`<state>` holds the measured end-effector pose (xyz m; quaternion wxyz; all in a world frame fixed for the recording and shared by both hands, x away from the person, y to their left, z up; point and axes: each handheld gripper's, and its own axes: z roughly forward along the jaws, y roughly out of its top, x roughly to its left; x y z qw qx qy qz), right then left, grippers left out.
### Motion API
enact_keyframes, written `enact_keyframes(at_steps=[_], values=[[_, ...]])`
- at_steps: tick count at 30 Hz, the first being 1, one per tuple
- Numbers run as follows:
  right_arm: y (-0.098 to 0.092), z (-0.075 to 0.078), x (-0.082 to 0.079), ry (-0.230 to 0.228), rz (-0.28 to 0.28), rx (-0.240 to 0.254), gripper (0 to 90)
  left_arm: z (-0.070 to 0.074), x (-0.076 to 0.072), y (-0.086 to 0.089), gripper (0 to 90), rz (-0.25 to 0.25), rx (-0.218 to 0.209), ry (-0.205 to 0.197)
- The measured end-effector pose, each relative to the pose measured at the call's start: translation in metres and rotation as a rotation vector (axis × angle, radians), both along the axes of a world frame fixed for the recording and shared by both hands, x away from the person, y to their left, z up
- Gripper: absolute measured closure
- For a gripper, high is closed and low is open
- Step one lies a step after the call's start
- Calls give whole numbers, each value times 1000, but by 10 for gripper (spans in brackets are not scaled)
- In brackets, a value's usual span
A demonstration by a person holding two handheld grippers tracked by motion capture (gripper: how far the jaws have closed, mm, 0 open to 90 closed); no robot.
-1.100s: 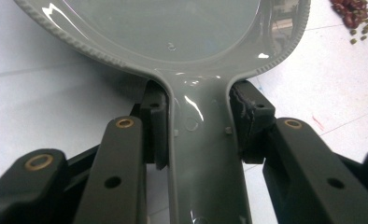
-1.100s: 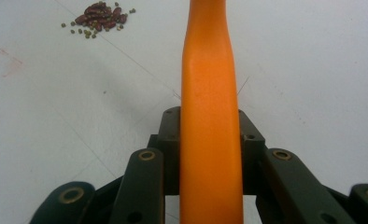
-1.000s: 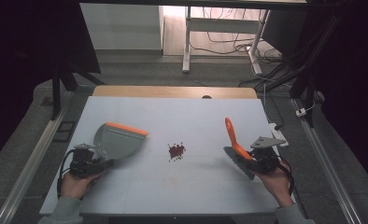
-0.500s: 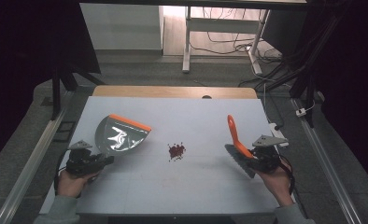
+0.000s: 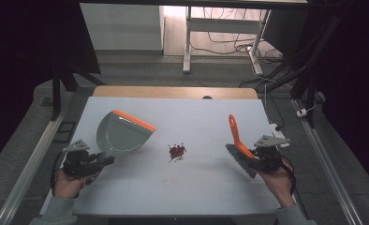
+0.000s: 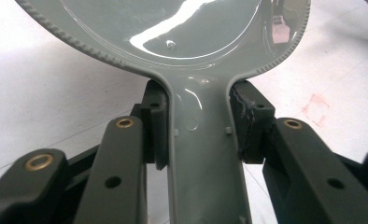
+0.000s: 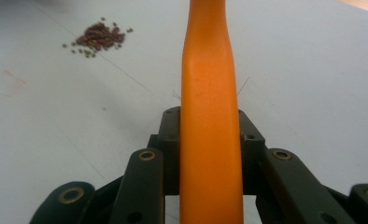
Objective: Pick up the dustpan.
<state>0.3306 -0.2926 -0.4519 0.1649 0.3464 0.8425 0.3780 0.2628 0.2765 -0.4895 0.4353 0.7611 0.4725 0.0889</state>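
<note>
- Dark room all around, with a white desk [image 5: 210, 122] lit in the middle, a wooden strip along its far edge, and a tangle of cables on the floor behind it.
- Left claw [image 5: 105, 159] sits at the near left of the desk, held in the person's left hand [image 5: 68, 183], and it's clamped on the handle of a grey dustpan [image 5: 121, 133].
- From the left gripper view the left claw [image 6: 201, 128] has both jaws pressed flat against the sides of the dustpan [image 6: 173, 32] handle, right where the handle widens into the pan.
- The pan stretches out ahead of that claw toward the desk centre, its orange lip [image 5: 135, 120] at the far end, tipped up a bit off the surface.
- Right claw [image 5: 248, 157] is at the near right, in the person's right hand [image 5: 278, 180], squeezed shut on an orange-handled brush [image 5: 235, 136].
- In the right gripper view the right claw [image 7: 210, 130] grips the brush [image 7: 210, 93] handle from both sides, and the handle runs straight up out of it.
- Brush bristles [image 5: 239, 161] look dark grey and sit just on the inner side of that claw, low near the desk.
- Little pile of dark red bits [image 5: 177, 151] lies between the two claws, well apart from each; in the right gripper view the bits [image 7: 98, 36] sit ahead and off to the left.
- Faint reddish smudge [image 6: 315, 107] on the desk just to the right of the left claw.
</note>
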Motion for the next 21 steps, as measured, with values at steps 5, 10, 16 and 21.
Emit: enact_keyframes(at_steps=[5, 10, 16, 21], values=[[2, 3, -1, -1, 7, 26, 707, 4, -2, -1, 614, -37, 10, -16], [2, 3, -1, 4, 13, 43, 708, 6, -3, -4, 614, -71, 18, -21], [4, 3, 0, 4, 14, 41, 708, 6, -4, -7, 614, -111, 32, -11], [7, 3, 2, 0, 20, 40, 708, 7, -5, -11, 614, -154, 38, -13]])
